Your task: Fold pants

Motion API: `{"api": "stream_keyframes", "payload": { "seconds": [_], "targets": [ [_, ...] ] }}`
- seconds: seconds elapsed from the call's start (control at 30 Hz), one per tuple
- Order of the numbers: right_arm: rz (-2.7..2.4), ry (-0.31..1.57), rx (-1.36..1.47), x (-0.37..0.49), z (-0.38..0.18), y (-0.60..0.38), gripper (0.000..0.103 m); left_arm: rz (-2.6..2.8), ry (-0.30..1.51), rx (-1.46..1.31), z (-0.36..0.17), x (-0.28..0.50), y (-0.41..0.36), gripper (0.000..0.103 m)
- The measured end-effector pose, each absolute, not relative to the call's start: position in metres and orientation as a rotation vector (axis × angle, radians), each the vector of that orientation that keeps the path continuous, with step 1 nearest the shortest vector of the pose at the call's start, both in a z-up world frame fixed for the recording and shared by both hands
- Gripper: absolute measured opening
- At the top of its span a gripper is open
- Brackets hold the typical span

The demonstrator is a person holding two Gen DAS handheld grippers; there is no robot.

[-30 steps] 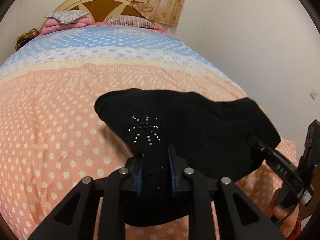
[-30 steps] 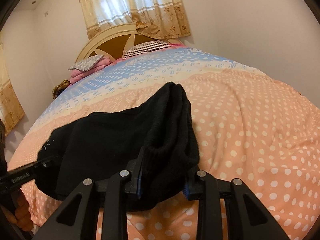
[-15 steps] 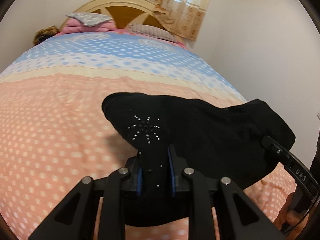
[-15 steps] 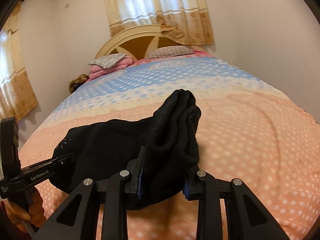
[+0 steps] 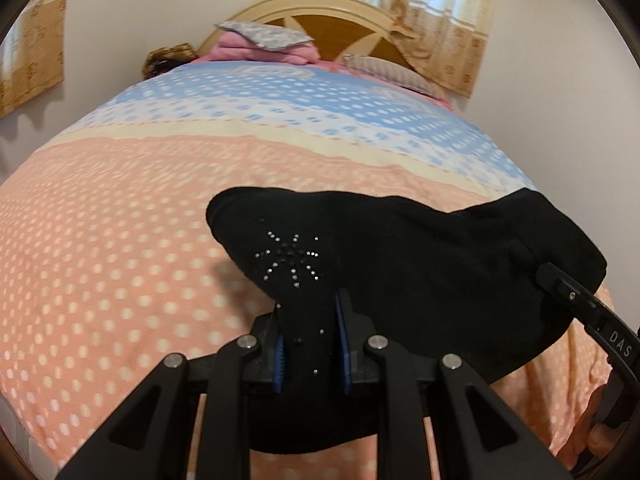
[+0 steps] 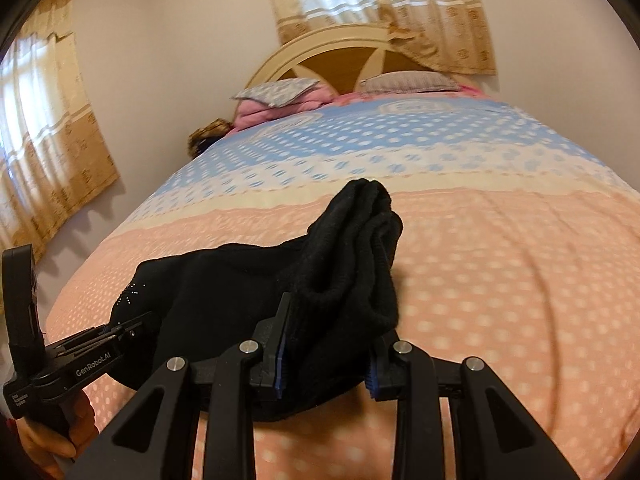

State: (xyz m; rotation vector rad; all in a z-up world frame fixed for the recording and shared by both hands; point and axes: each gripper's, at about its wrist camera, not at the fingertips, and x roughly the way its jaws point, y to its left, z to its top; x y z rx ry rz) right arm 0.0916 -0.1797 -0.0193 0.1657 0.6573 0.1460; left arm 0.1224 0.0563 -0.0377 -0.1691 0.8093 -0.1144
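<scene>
Bed fills both views: spread with white dots, pink on the near part, a cream band, then blue toward the far end. Far end: arched cream headboard with brown panels. Curtains hang above the headboard; a second curtain covers the left wall in the right wrist view.

Against the headboard: grey patterned pillow on a pink folded blanket to the left, a striped pillow to the right. A brown furry item sits at the far left corner of the bed; too small to identify.

Pants: black, lifted just over the near pink part of the spread, stretched between the two tools. A starburst of small studs shows on the cloth near the left grip. At the right grip the fabric is ribbed and bunched, its folds rising to a peak toward the far end.

Left gripper: blue pads clamped tight on a thin edge of the pants, just below the studs. In the right wrist view it appears at the left, in a hand.

Right gripper: jaws clamped on the thick bunch of pants, cloth filling the gap. In the left wrist view it appears at the right edge, fingers of a hand below it.
</scene>
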Motion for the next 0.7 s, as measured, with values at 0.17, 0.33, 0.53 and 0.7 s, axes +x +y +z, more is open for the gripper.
{"api": "stream_keyframes", "payload": {
  "seconds": [0.17,0.33,0.53,0.7],
  "targets": [
    [0.192,0.667,0.157,0.106,-0.021,-0.152,0.03,-0.057,0.812,-0.19,-0.041,0.13,0.083,0.021],
    [0.241,0.678,0.162,0.125,-0.022,-0.124,0.03,-0.007,0.801,-0.213,-0.04,0.136,0.107,0.021],
    [0.302,0.684,0.18,0.148,-0.025,-0.092,0.03,0.055,0.783,-0.214,-0.037,0.146,0.136,0.021],
    [0.35,0.686,0.187,0.174,-0.025,-0.064,0.03,0.117,0.752,-0.175,-0.028,0.161,0.161,0.021]
  ]
}}
